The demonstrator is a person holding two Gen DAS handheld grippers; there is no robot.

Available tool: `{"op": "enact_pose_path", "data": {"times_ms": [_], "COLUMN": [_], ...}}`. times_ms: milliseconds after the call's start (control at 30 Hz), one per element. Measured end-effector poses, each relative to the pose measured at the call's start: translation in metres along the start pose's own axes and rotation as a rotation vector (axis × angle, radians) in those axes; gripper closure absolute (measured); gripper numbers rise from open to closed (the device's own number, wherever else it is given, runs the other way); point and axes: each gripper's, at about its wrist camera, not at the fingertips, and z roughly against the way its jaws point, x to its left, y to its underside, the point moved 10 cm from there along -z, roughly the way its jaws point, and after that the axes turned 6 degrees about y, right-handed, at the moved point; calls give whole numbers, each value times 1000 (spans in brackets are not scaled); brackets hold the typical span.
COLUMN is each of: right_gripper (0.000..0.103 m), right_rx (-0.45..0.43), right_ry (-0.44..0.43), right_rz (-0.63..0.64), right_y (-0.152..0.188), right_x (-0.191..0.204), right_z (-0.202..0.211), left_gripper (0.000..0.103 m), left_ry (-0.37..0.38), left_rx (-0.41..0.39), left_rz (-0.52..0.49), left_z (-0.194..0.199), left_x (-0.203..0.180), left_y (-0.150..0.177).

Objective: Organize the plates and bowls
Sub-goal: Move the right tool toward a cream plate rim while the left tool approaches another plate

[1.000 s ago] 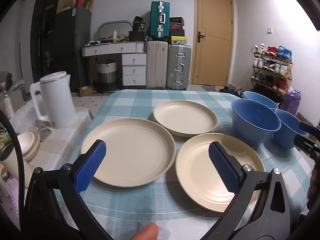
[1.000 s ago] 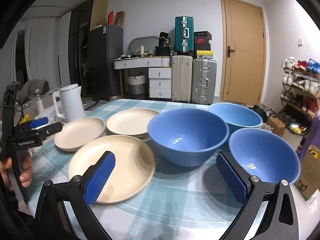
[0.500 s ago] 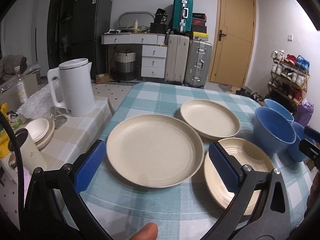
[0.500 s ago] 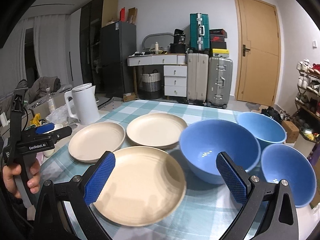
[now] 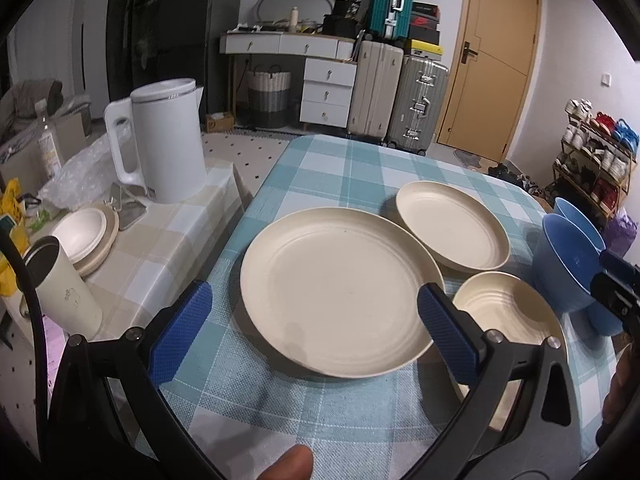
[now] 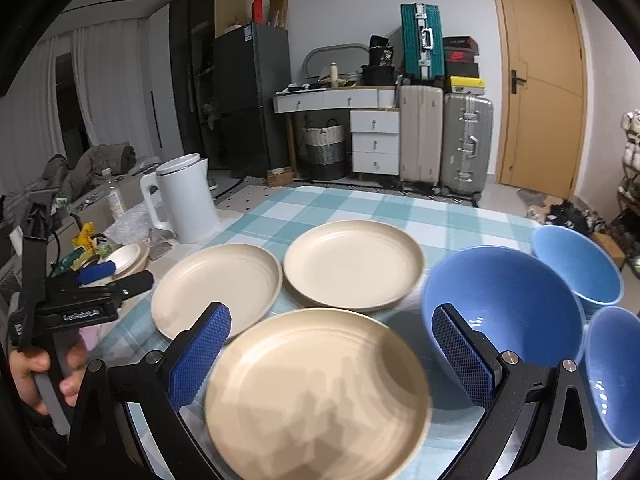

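Observation:
Three cream plates lie on a blue-checked table. My left gripper (image 5: 316, 328) is open and empty, its jaws straddling the near edge of the left plate (image 5: 340, 288). The far plate (image 5: 452, 228) and the near right plate (image 5: 508, 320) lie beside it. My right gripper (image 6: 332, 352) is open and empty, over the near plate (image 6: 316, 392). Three blue bowls stand at the right: a big one (image 6: 504, 304), a far one (image 6: 576, 268) and a near one (image 6: 616, 372). The left gripper also shows in the right wrist view (image 6: 108, 276).
A white kettle (image 5: 164, 144) stands on a beige-checked side table (image 5: 168, 240) to the left, with a small dish (image 5: 84, 236) and a cream tumbler (image 5: 64, 288). Suitcases (image 5: 400, 92), drawers and a door lie behind. A shoe rack (image 5: 592, 160) is at the right.
Both grippers have swung left. The left plate now sits between the left jaws; the near plate now sits between the right jaws, with the bowls shifted to the right of view.

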Motion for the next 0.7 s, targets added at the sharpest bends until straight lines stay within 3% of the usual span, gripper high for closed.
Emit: {"op": "enact_pose_path", "data": {"times_ms": [500,700], "right_gripper": [0,0], "right_rx": [71,115], "right_ry": [-59,-75], "right_rz": [35,28], "right_y": [-10,-8], "right_x": [33,47], "right_z": [-50,-75], "left_gripper": [1,1], "left_ry": [-44,-52], "left_rx": [54,97], "left_rz": [-6,21], "left_z": [-44,-57], "left_x": [23,38], "left_y": [-23,-12]}}
